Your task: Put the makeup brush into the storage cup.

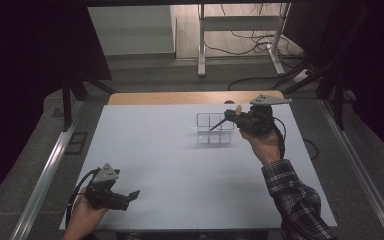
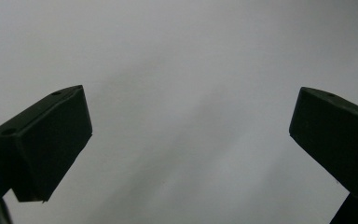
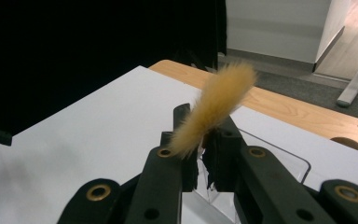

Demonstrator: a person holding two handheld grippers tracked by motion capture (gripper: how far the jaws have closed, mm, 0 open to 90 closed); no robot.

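A brush point(image 3: 219, 105) with a soft tan, fluffy head sticks up from the right tool point(image 3: 200, 161), clenched on it above the clear, divided organizer point(image 1: 215, 129); its compartments look empty. The left tool point(image 2: 189, 140) is released.

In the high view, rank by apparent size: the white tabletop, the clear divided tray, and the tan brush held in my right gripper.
1. White tabletop, by far the largest.
2. Clear divided tray, much smaller.
3. Tan brush, smallest; just its tuft shows above the right gripper, which is shut on it, so its full length is unsure.
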